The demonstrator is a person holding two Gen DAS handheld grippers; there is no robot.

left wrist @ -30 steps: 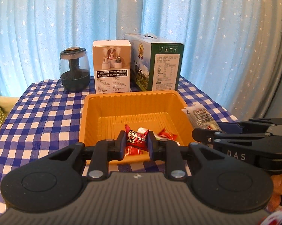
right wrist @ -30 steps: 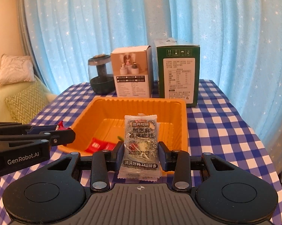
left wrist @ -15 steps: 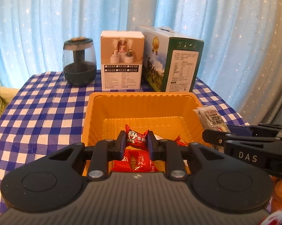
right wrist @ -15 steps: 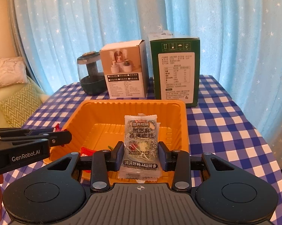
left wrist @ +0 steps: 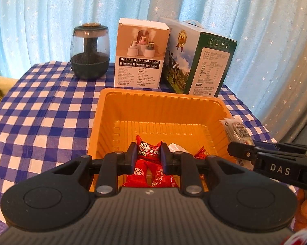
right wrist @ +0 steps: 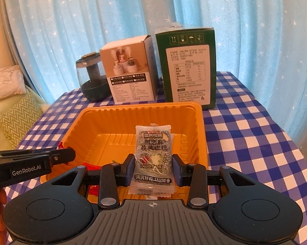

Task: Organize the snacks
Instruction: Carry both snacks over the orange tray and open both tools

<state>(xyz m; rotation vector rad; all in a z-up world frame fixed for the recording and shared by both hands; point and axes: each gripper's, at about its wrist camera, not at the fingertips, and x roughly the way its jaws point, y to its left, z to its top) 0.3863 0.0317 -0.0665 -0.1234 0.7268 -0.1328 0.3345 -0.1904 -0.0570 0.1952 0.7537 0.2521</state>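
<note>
At lower centre of the left wrist view, the left gripper [left wrist: 146, 153] is seen with its fingers pinched tight on a red candy packet [left wrist: 148, 149] printed with a cartoon face. The packet is held over the near end of the orange plastic tray [left wrist: 153, 102], above more red wrapped candies [left wrist: 147, 176] lying on the tray floor. At right of that frame the right gripper [left wrist: 235, 150] is seen side-on, marked DAS, with a clear snack pouch [left wrist: 236, 129] sticking out of it.

At lower centre of the right wrist view, the right gripper [right wrist: 153, 167] is shown with both pads pressed against the sides of a clear walnut-sesame cake pouch [right wrist: 153, 155], held upright over the near edge of the tray [right wrist: 141, 110]. The left gripper [right wrist: 69, 155] is seen at lower left, a bit of red wrapper showing at its tips.

Behind the tray a dark glass jar [left wrist: 90, 53], a white humidifier box [left wrist: 142, 53] and a green carton [left wrist: 198, 59] are lined up on the blue checked tablecloth [left wrist: 41, 112], a starred blue curtain [left wrist: 51, 10] behind them.
</note>
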